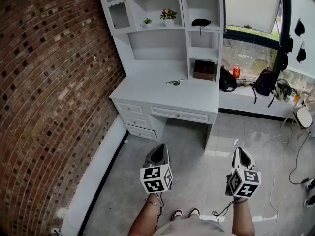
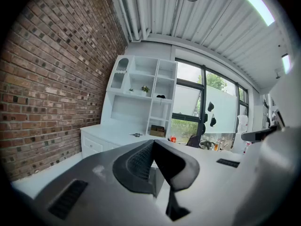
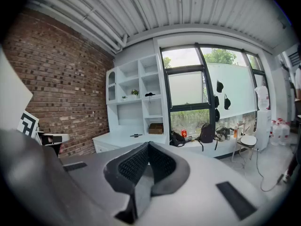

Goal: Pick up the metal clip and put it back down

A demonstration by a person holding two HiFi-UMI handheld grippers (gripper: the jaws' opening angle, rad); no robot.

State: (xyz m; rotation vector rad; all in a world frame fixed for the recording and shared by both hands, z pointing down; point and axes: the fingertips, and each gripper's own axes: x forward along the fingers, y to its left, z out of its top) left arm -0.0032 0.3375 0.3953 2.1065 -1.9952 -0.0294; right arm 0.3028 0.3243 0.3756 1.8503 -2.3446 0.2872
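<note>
A small metal clip (image 1: pixel 174 82) lies on the white desk (image 1: pixel 147 90) far ahead of me, near the middle of its top. It also shows as a tiny dark shape, the clip (image 2: pixel 136 135), in the left gripper view and the clip (image 3: pixel 136 135) in the right gripper view. My left gripper (image 1: pixel 160 154) is held low over the floor, jaws together and empty. My right gripper (image 1: pixel 240 157) hangs level with it, to the right, also shut with nothing in it. Both stand well short of the desk.
A brick wall (image 1: pixel 49 82) runs along the left. The desk carries a white hutch (image 1: pixel 162 14) with small plants and a brown box (image 1: pixel 204 70). Bags (image 1: pixel 226 80) sit on the window ledge at right; a stool (image 1: pixel 301 116) and cables stand at far right.
</note>
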